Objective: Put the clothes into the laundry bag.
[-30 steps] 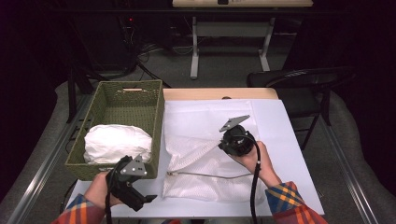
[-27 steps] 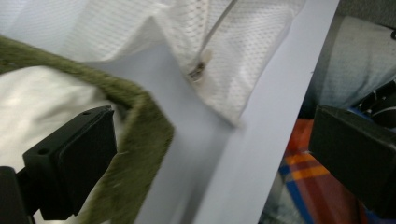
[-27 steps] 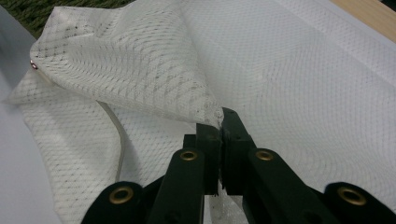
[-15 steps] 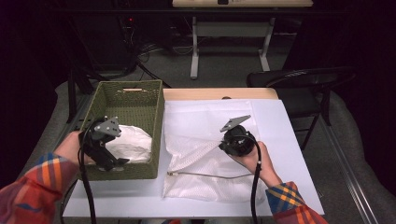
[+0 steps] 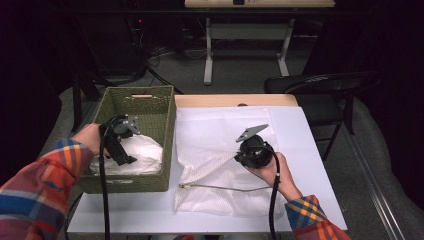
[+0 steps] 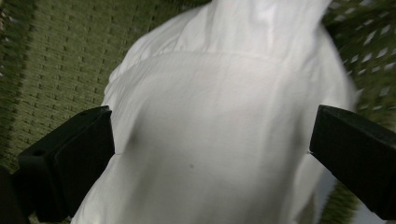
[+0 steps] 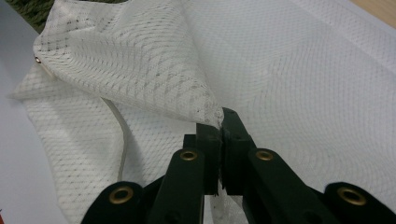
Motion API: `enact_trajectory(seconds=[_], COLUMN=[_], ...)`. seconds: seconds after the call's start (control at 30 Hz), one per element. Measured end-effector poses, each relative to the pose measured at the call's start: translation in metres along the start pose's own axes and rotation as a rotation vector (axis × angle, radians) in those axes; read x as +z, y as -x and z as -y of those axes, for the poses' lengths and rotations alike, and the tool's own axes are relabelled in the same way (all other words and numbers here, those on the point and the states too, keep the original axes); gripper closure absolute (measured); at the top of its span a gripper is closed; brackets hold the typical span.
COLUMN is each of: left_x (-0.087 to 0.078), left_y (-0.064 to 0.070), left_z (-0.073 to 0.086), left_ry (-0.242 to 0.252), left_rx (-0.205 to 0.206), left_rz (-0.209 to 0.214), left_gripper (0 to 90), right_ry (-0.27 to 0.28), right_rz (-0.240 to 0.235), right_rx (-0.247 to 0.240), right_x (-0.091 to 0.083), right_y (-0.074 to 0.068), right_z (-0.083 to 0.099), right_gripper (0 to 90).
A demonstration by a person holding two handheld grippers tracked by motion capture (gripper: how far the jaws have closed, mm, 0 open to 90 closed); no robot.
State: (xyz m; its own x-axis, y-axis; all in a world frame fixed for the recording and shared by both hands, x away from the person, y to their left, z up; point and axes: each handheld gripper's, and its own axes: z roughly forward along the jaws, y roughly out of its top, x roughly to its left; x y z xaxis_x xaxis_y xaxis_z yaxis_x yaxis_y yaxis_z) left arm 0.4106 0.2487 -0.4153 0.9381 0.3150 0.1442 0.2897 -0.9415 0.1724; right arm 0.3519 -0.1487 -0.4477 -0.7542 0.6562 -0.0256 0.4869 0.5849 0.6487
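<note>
Jaws: left gripper [image 5: 120, 142] spread wide over crumpled white cloth [image 6: 219, 140] inside green woven basket [image 5: 165, 112], left side | right gripper [image 7: 219, 128] clamped on white mesh laundry bag [image 5: 220, 200], lifting its top layer, table centre.

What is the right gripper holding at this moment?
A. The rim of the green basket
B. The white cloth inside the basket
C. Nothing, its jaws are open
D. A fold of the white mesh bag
D: the right gripper has its jaws shut on a raised fold of the white mesh bag.
</note>
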Motion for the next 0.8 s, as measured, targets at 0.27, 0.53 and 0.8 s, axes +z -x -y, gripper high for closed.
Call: enact_trajectory(seconds=[0.27,0.53,0.8], left_x=[0.034,0.058,0.054], left_y=[-0.010,-0.003,0.000], left_z=[0.006,-0.002,0.003], left_ry=[-0.042,-0.132,-0.095], left_rx=[-0.037,-0.002,-0.028], left_rz=[0.078,-0.005,-0.025], left_gripper=[0.0,13.7,37.0], right_ry=[-0.002,-0.015,-0.016], right_rz=[-0.002,0.001,0.001], right_rx=[-0.009,-0.023,-0.018], right_x=[0.002,0.004,0.002], right_y=[0.000,-0.004,-0.003], right_z=[0.002,0.001,0.003], right_gripper=[88.1,88.0,88.1])
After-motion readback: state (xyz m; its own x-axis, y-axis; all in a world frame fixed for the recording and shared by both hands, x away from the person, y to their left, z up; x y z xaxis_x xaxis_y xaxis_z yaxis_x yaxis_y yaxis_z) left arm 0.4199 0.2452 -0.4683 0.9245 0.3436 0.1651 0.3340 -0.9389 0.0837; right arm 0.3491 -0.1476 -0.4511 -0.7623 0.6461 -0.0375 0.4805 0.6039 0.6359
